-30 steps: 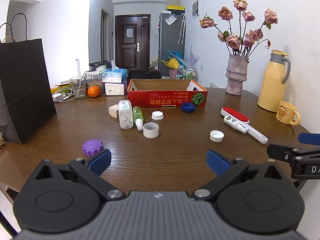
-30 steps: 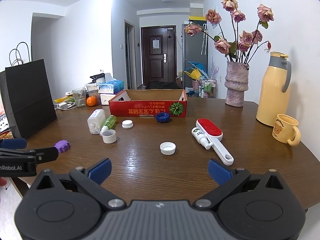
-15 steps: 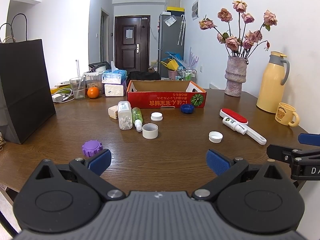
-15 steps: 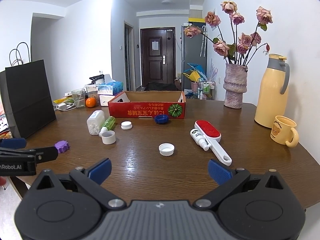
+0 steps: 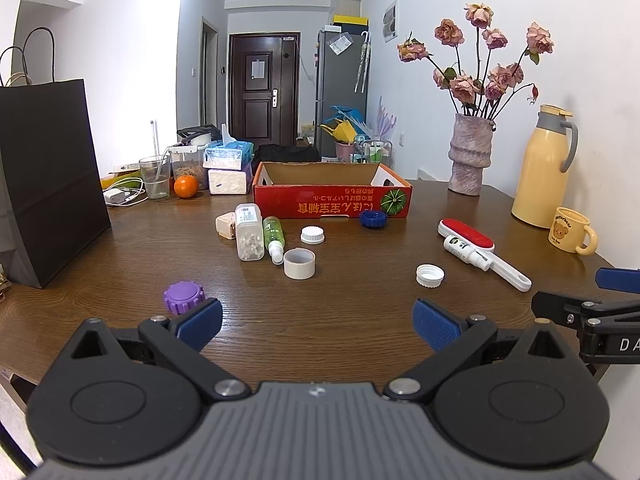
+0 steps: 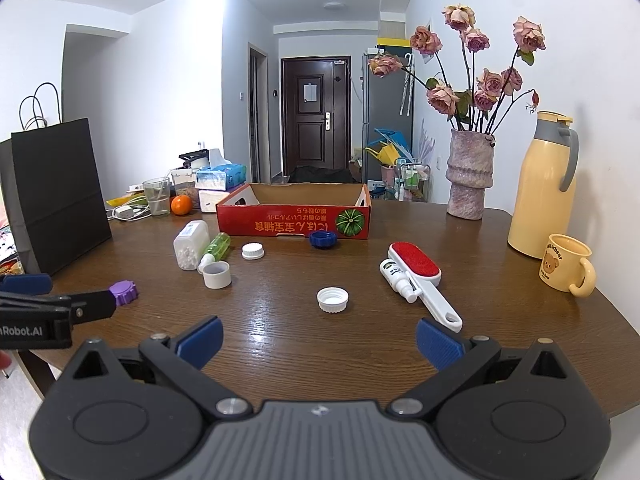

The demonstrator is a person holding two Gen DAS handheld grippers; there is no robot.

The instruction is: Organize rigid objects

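A red cardboard box (image 5: 334, 200) (image 6: 294, 218) stands open at the table's far middle. In front of it lie a pill bottle (image 5: 249, 232), a green spray bottle (image 5: 273, 238), a white ring cap (image 5: 299, 263), a white cap (image 5: 312, 235), a blue cap (image 5: 373, 219), another white cap (image 6: 333, 299), a purple cap (image 5: 184, 297), a small white spray bottle (image 6: 397, 279) and a red lint brush (image 6: 420, 276). My left gripper (image 5: 318, 322) is open and empty above the near edge. My right gripper (image 6: 319, 340) is open and empty to its right.
A black paper bag (image 5: 48, 176) stands at the left. A vase of roses (image 5: 472, 152), a yellow thermos (image 5: 544, 172) and a yellow mug (image 5: 572, 230) stand at the right. A glass, an orange (image 5: 186, 186) and tissue packs sit at the back left.
Both views have shifted only slightly; the objects have not moved and both grippers stay open.
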